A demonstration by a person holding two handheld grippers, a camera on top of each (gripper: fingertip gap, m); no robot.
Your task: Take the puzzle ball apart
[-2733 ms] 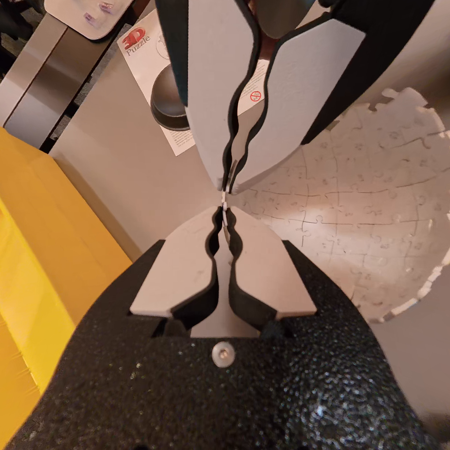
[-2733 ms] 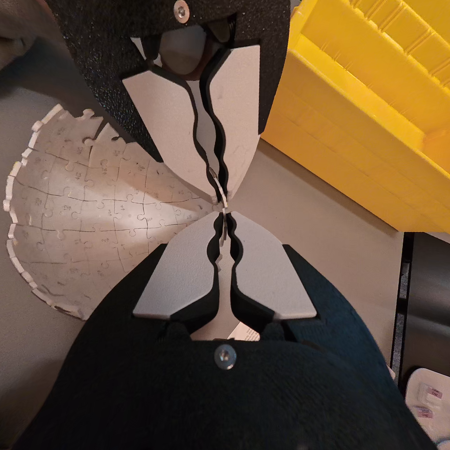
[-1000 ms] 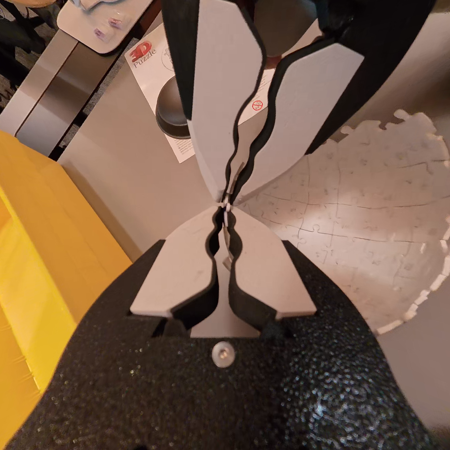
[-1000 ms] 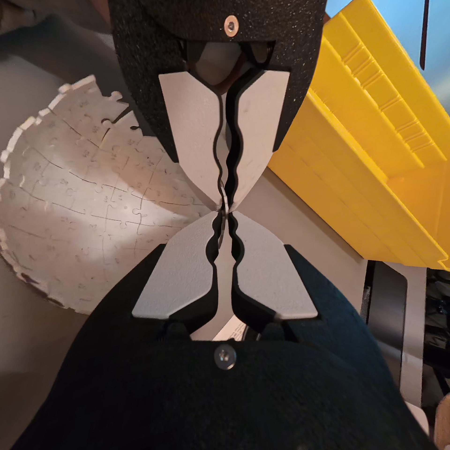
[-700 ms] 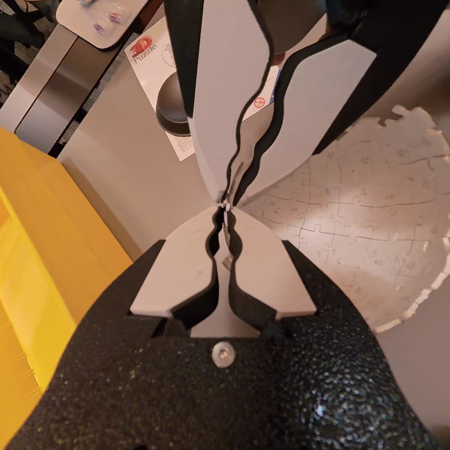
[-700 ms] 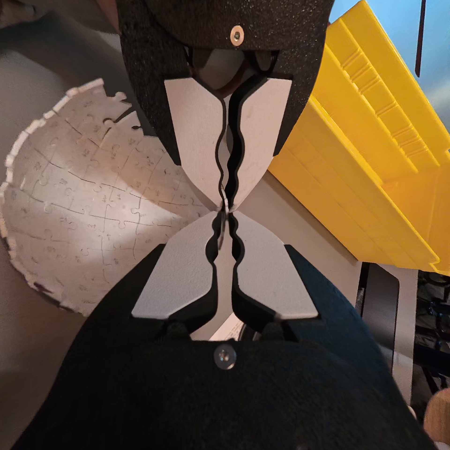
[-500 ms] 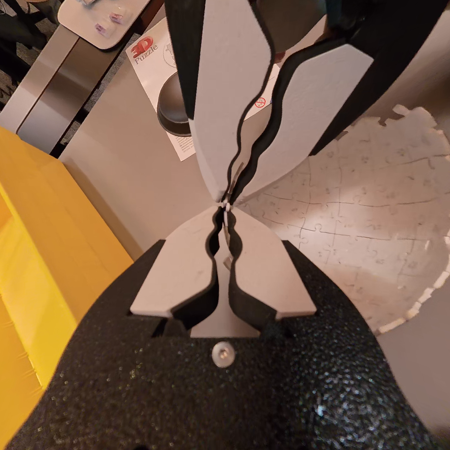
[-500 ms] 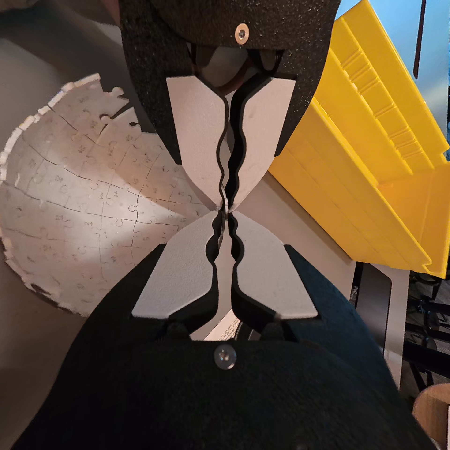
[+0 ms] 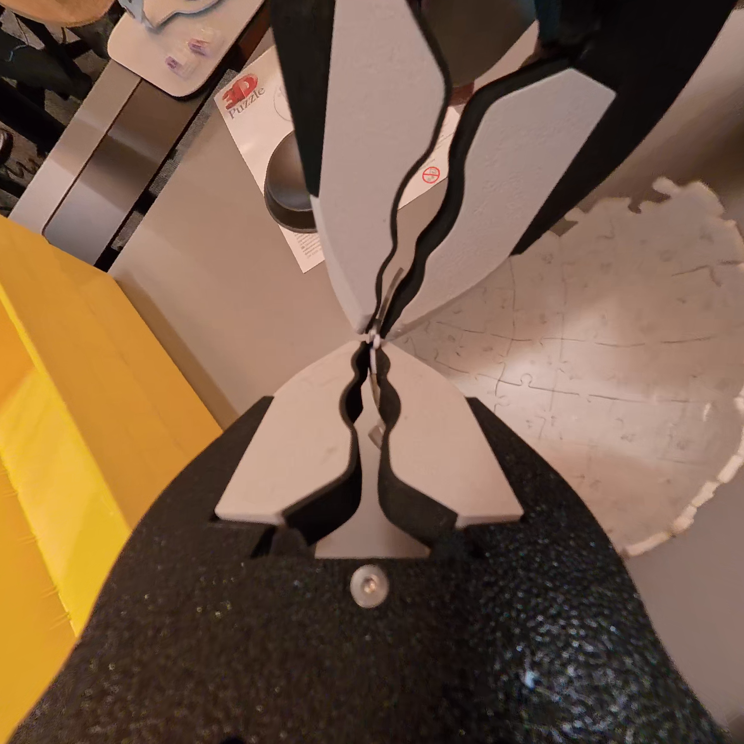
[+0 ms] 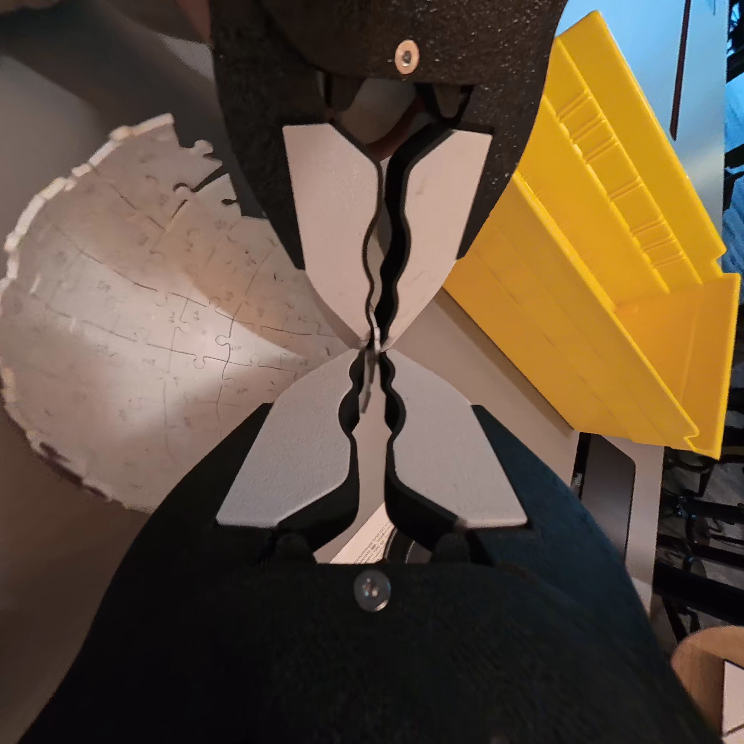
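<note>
My left gripper (image 9: 372, 354) and right gripper (image 10: 372, 356) meet tip to tip above the table. Both are shut on a thin white puzzle piece strip (image 9: 375, 342), seen edge-on; it also shows in the right wrist view (image 10: 372, 342). I cannot tell if it is one piece or two joined ones. In the left wrist view the right gripper (image 9: 374, 328) comes in from the top. In the right wrist view the left gripper (image 10: 375, 336) comes in from the top. The rest of the puzzle ball, a white half shell (image 9: 583, 382), lies open side up on the grey table below (image 10: 141, 322).
A yellow bin (image 9: 60, 402) stands beside the grippers on the table (image 10: 583, 282). A white leaflet (image 9: 249, 112) with a black round base (image 9: 286, 193) on it lies beyond. A second grey table (image 9: 100, 141) with a white tray (image 9: 169, 52) stands past the edge. Only a small space, under 4 cm, lies between the two pairs of fingers.
Both grippers have stayed shut and tip to tip on the piece. They have turned and shifted a little together, so the shell and the yellow bin have slid sideways in both views.
</note>
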